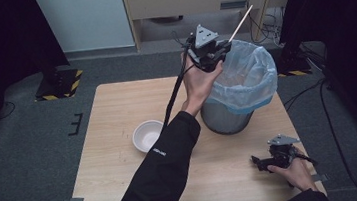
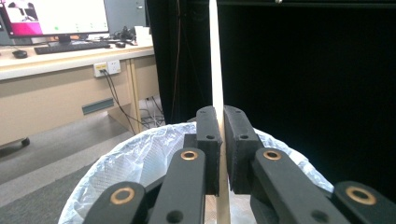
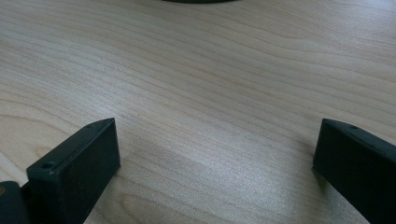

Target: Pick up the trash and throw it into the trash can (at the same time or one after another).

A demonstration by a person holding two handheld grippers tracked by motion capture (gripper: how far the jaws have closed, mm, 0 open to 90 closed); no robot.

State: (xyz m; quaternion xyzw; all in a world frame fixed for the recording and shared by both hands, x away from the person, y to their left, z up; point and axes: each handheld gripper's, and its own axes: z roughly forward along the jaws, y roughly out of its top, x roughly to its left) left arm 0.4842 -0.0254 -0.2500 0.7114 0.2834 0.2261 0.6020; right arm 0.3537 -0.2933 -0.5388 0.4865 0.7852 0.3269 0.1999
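Observation:
My left gripper [image 1: 222,46] is held up over the near-left rim of a grey bin lined with a pale blue bag [image 1: 245,81]. It is shut on a thin pale wooden stick [image 1: 241,23] that slants up and to the right past the jaws. In the left gripper view the stick [image 2: 215,56] runs straight up between the two closed pads, with the bag's rim [image 2: 135,154] right below. My right gripper [image 1: 259,162] rests low on the table at the near right, open, with bare wood between its pads [image 3: 88,154].
A white bowl [image 1: 147,135] sits on the wooden table [image 1: 113,117], left of the bin. The left forearm in a black sleeve [image 1: 162,177] crosses the table's middle. Beyond the table lie dark carpet, a desk and cables.

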